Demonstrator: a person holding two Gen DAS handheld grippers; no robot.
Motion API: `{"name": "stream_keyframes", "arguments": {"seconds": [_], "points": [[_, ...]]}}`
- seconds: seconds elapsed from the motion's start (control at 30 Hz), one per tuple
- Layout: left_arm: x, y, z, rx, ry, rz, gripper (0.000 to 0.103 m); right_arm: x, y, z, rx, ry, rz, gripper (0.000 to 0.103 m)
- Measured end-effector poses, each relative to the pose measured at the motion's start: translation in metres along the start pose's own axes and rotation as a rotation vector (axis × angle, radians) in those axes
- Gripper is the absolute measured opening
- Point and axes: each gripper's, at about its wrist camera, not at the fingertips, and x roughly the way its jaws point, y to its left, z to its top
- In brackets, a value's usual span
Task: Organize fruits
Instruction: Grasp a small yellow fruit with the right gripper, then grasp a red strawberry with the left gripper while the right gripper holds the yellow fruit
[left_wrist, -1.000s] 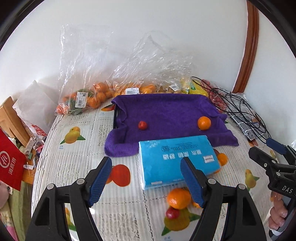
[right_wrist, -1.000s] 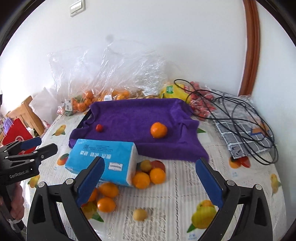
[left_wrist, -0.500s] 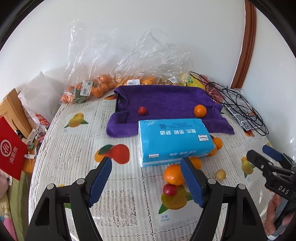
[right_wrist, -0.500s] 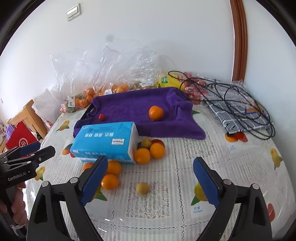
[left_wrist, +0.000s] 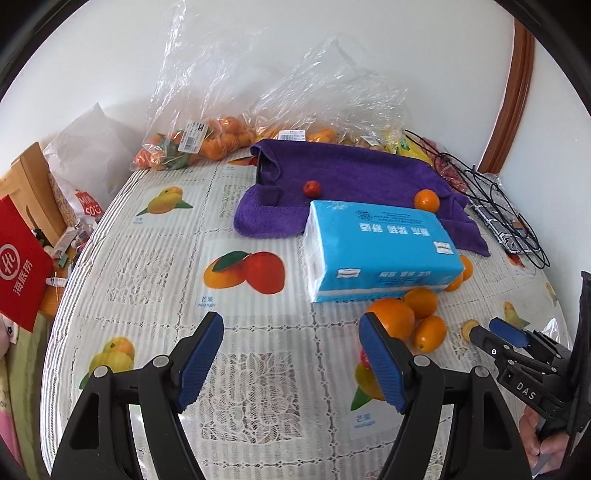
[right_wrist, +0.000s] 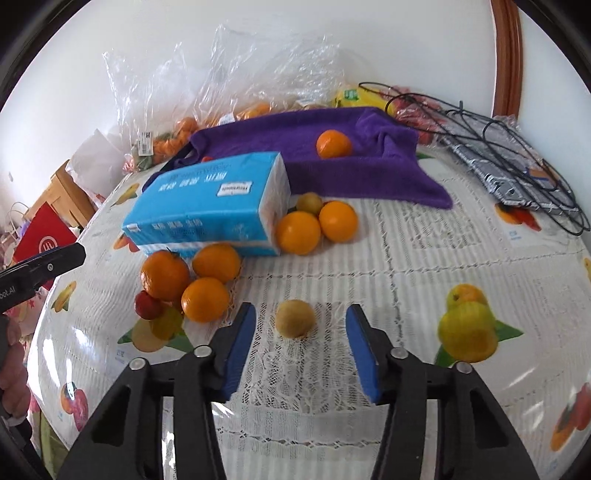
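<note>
Fruit is spread on the counter (right_wrist: 424, 258): a small yellow fruit (right_wrist: 294, 318) is framed by the right hand-held gripper (right_wrist: 301, 345), whose jaws have just been closing but are not touching it. Three oranges (right_wrist: 192, 275) are piled beside a blue tissue pack (right_wrist: 210, 206). The left hand-held gripper (left_wrist: 291, 356) is held spread over bare cloth.

Right gripper (right_wrist: 300, 345) jaws just closing, still apart; left gripper (left_wrist: 291, 360) jaws apart.
</note>
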Motion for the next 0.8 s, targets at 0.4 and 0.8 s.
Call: {"name": "stream_keyframes", "arguments": {"seconds": [0.4, 0.8], "points": [[0.014, 0.002, -0.015, -0.001, 0.032, -0.027, 0.074, 0.021, 0.015, -0.001, -0.097, 0.002, -0.035, 0.025], [0.034, -0.045, -0.031, 0.097, 0.075, -0.128, 0.073, -0.001, -0.023, -0.015, -0.050, -0.029, -0.092, 0.025]]}}
